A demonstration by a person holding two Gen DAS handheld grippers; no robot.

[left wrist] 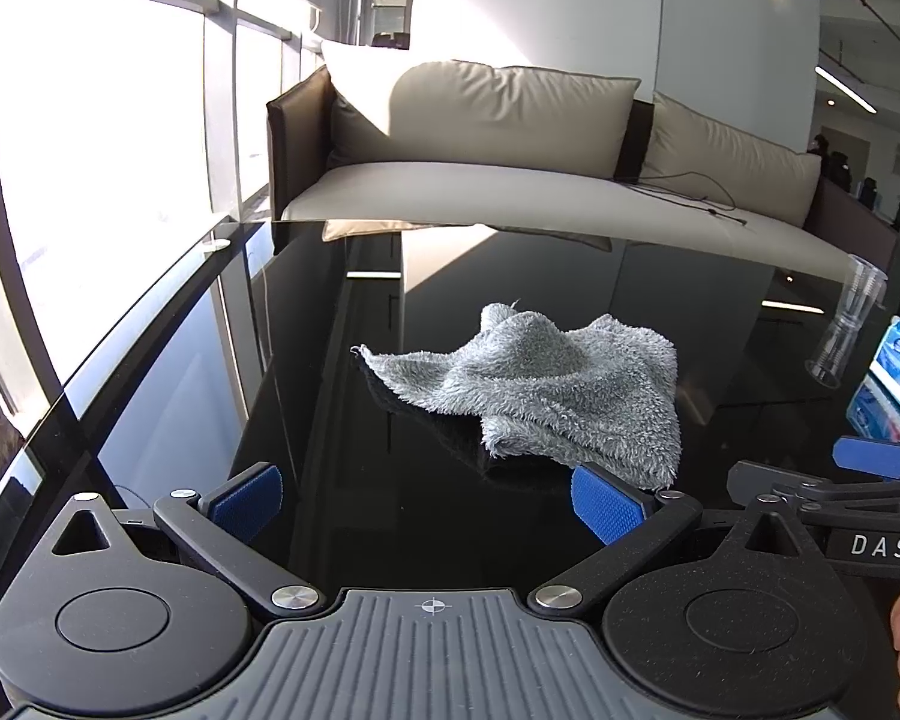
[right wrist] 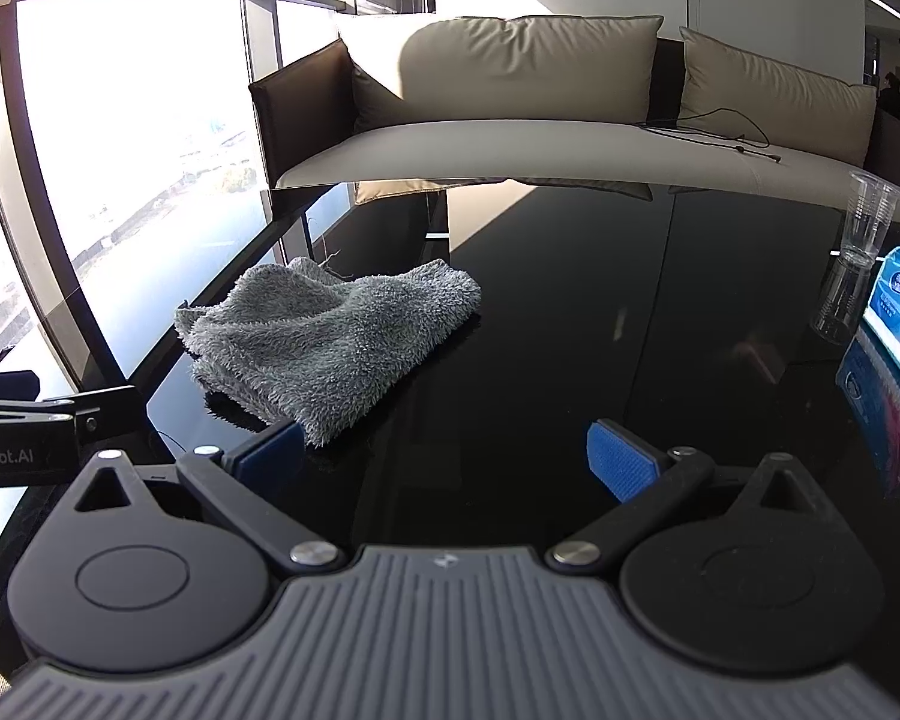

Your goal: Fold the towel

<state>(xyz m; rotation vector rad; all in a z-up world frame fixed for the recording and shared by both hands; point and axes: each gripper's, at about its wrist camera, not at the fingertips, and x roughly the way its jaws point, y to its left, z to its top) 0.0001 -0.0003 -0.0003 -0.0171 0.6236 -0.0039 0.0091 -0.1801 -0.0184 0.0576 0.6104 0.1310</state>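
While the fluffy grey towel (left wrist: pixel 540 396) lies crumpled in a heap on the shiny black tabletop (left wrist: pixel 426 516), both of your claws sit wide apart with nothing in them. Your left claw (left wrist: pixel 429 507) is low and near the towel's closest corner, which sits just beside its right blue pad (left wrist: pixel 606 504). Your right claw (right wrist: pixel 447 459) has the towel ahead and to its left, with the corner near its left pad (right wrist: pixel 273 450). A clear plastic cup (right wrist: pixel 867 219) and a blue tissue pack (right wrist: pixel 897 312) stand far off to the right. A beige sofa (left wrist: pixel 480 138) is behind.
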